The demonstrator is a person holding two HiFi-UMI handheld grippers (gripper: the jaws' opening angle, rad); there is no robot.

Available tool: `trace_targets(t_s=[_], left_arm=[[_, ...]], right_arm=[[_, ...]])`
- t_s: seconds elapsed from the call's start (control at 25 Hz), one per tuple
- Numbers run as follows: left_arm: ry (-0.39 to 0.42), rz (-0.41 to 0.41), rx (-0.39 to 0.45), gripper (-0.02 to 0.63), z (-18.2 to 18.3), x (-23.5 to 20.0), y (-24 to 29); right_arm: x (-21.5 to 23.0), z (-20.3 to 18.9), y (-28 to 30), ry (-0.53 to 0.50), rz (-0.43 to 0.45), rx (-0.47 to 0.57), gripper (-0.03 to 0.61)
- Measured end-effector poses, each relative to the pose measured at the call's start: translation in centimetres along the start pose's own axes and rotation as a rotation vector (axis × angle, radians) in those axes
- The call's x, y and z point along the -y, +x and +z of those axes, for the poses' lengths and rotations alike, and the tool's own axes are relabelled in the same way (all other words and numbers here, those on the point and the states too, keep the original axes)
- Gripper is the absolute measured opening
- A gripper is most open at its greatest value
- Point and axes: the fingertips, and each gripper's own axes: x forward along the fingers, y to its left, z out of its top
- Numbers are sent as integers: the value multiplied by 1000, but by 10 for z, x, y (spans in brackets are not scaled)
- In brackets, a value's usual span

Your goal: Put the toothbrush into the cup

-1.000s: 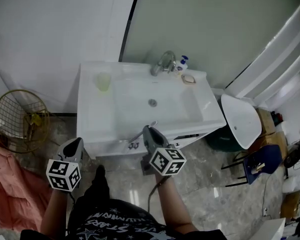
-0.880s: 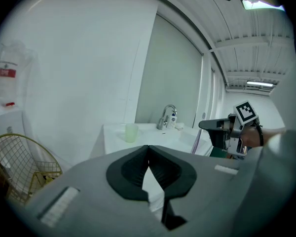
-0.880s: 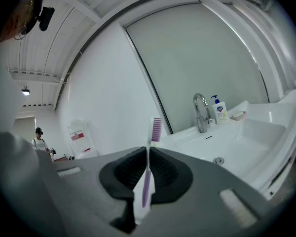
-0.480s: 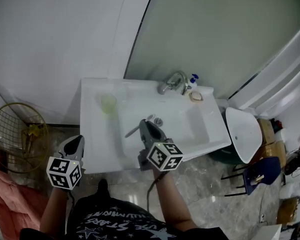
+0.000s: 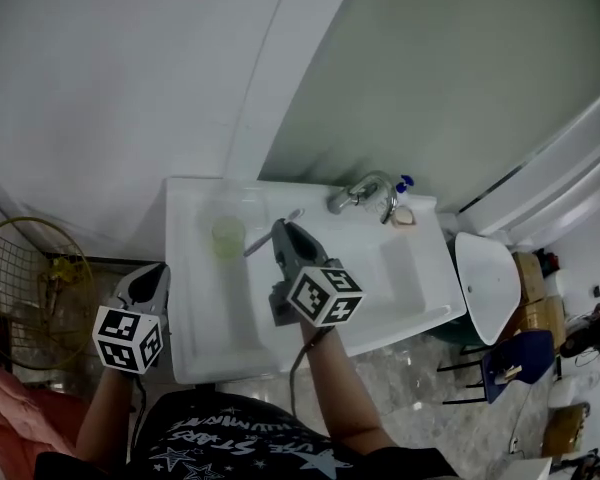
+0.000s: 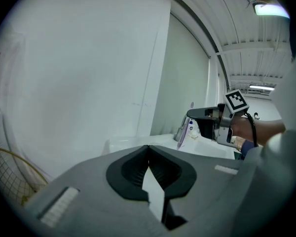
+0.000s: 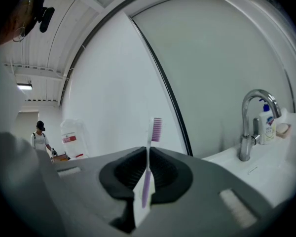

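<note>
Head view looks steeply down; right gripper view, near level, shares the faucet (image 7: 244, 142).

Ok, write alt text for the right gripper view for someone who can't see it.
The right gripper is shut on a purple-and-white toothbrush, which stands upright with its bristle head on top. Behind to the right, a chrome faucet and a soap bottle stand on a white sink counter.

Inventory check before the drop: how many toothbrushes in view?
1. The toothbrush is clamped in the right hand-held gripper, bristles up, over the sink near the cup. No other shows; more could be hidden.
</note>
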Motion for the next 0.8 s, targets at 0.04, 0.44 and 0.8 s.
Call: trace_targets(t_s=[0.04,0.44,0.8], left_arm=[[-1,-1,0,9,1,-3,4],[-27,-18,-28,9,-6,-27,40],[-59,-13,-43,9,-15,-46,61]], right_arm=[[-1,1,7,-1,1,2,21],[7,-34,68,-12,-5,-89,21],[20,-81,95,-9,-21,-199,21]])
